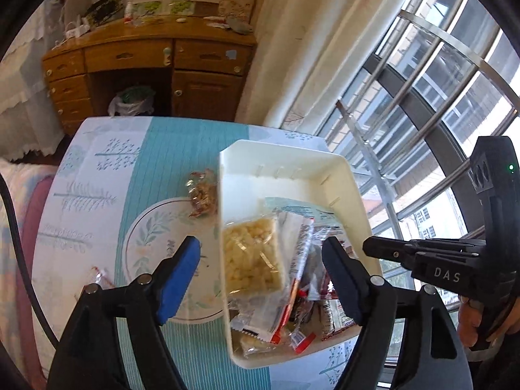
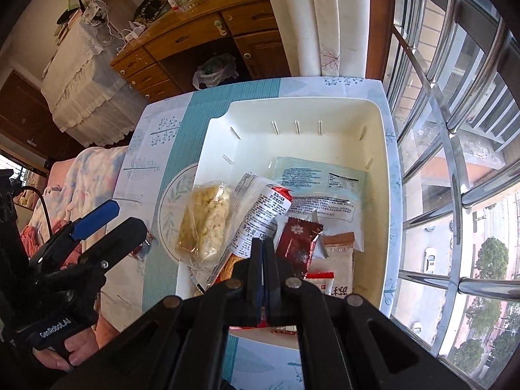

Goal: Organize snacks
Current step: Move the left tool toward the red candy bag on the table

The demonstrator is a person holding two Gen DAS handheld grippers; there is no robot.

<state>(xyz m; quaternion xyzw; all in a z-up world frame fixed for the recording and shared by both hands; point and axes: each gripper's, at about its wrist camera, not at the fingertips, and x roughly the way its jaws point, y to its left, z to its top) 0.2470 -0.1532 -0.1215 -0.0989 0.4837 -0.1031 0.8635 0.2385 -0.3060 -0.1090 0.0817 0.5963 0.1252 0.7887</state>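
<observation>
left gripper (image 1: 260,260) is hanging wide open with nothing in it right over the puffed-rice pack (image 1: 252,255) sitting in the white bin (image 1: 279,152) with the other snacks, right gripper (image 2: 262,253) is pinched fully closed over the same pile.

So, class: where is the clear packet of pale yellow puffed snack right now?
The clear packet of pale yellow puffed snack lies against the left wall of the white plastic bin, beside the red-and-white printed wrapper.

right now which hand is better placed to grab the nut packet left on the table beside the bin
Left. Its gripper is open, on the side of the nut packet; the right gripper is shut over the white bin.
</observation>
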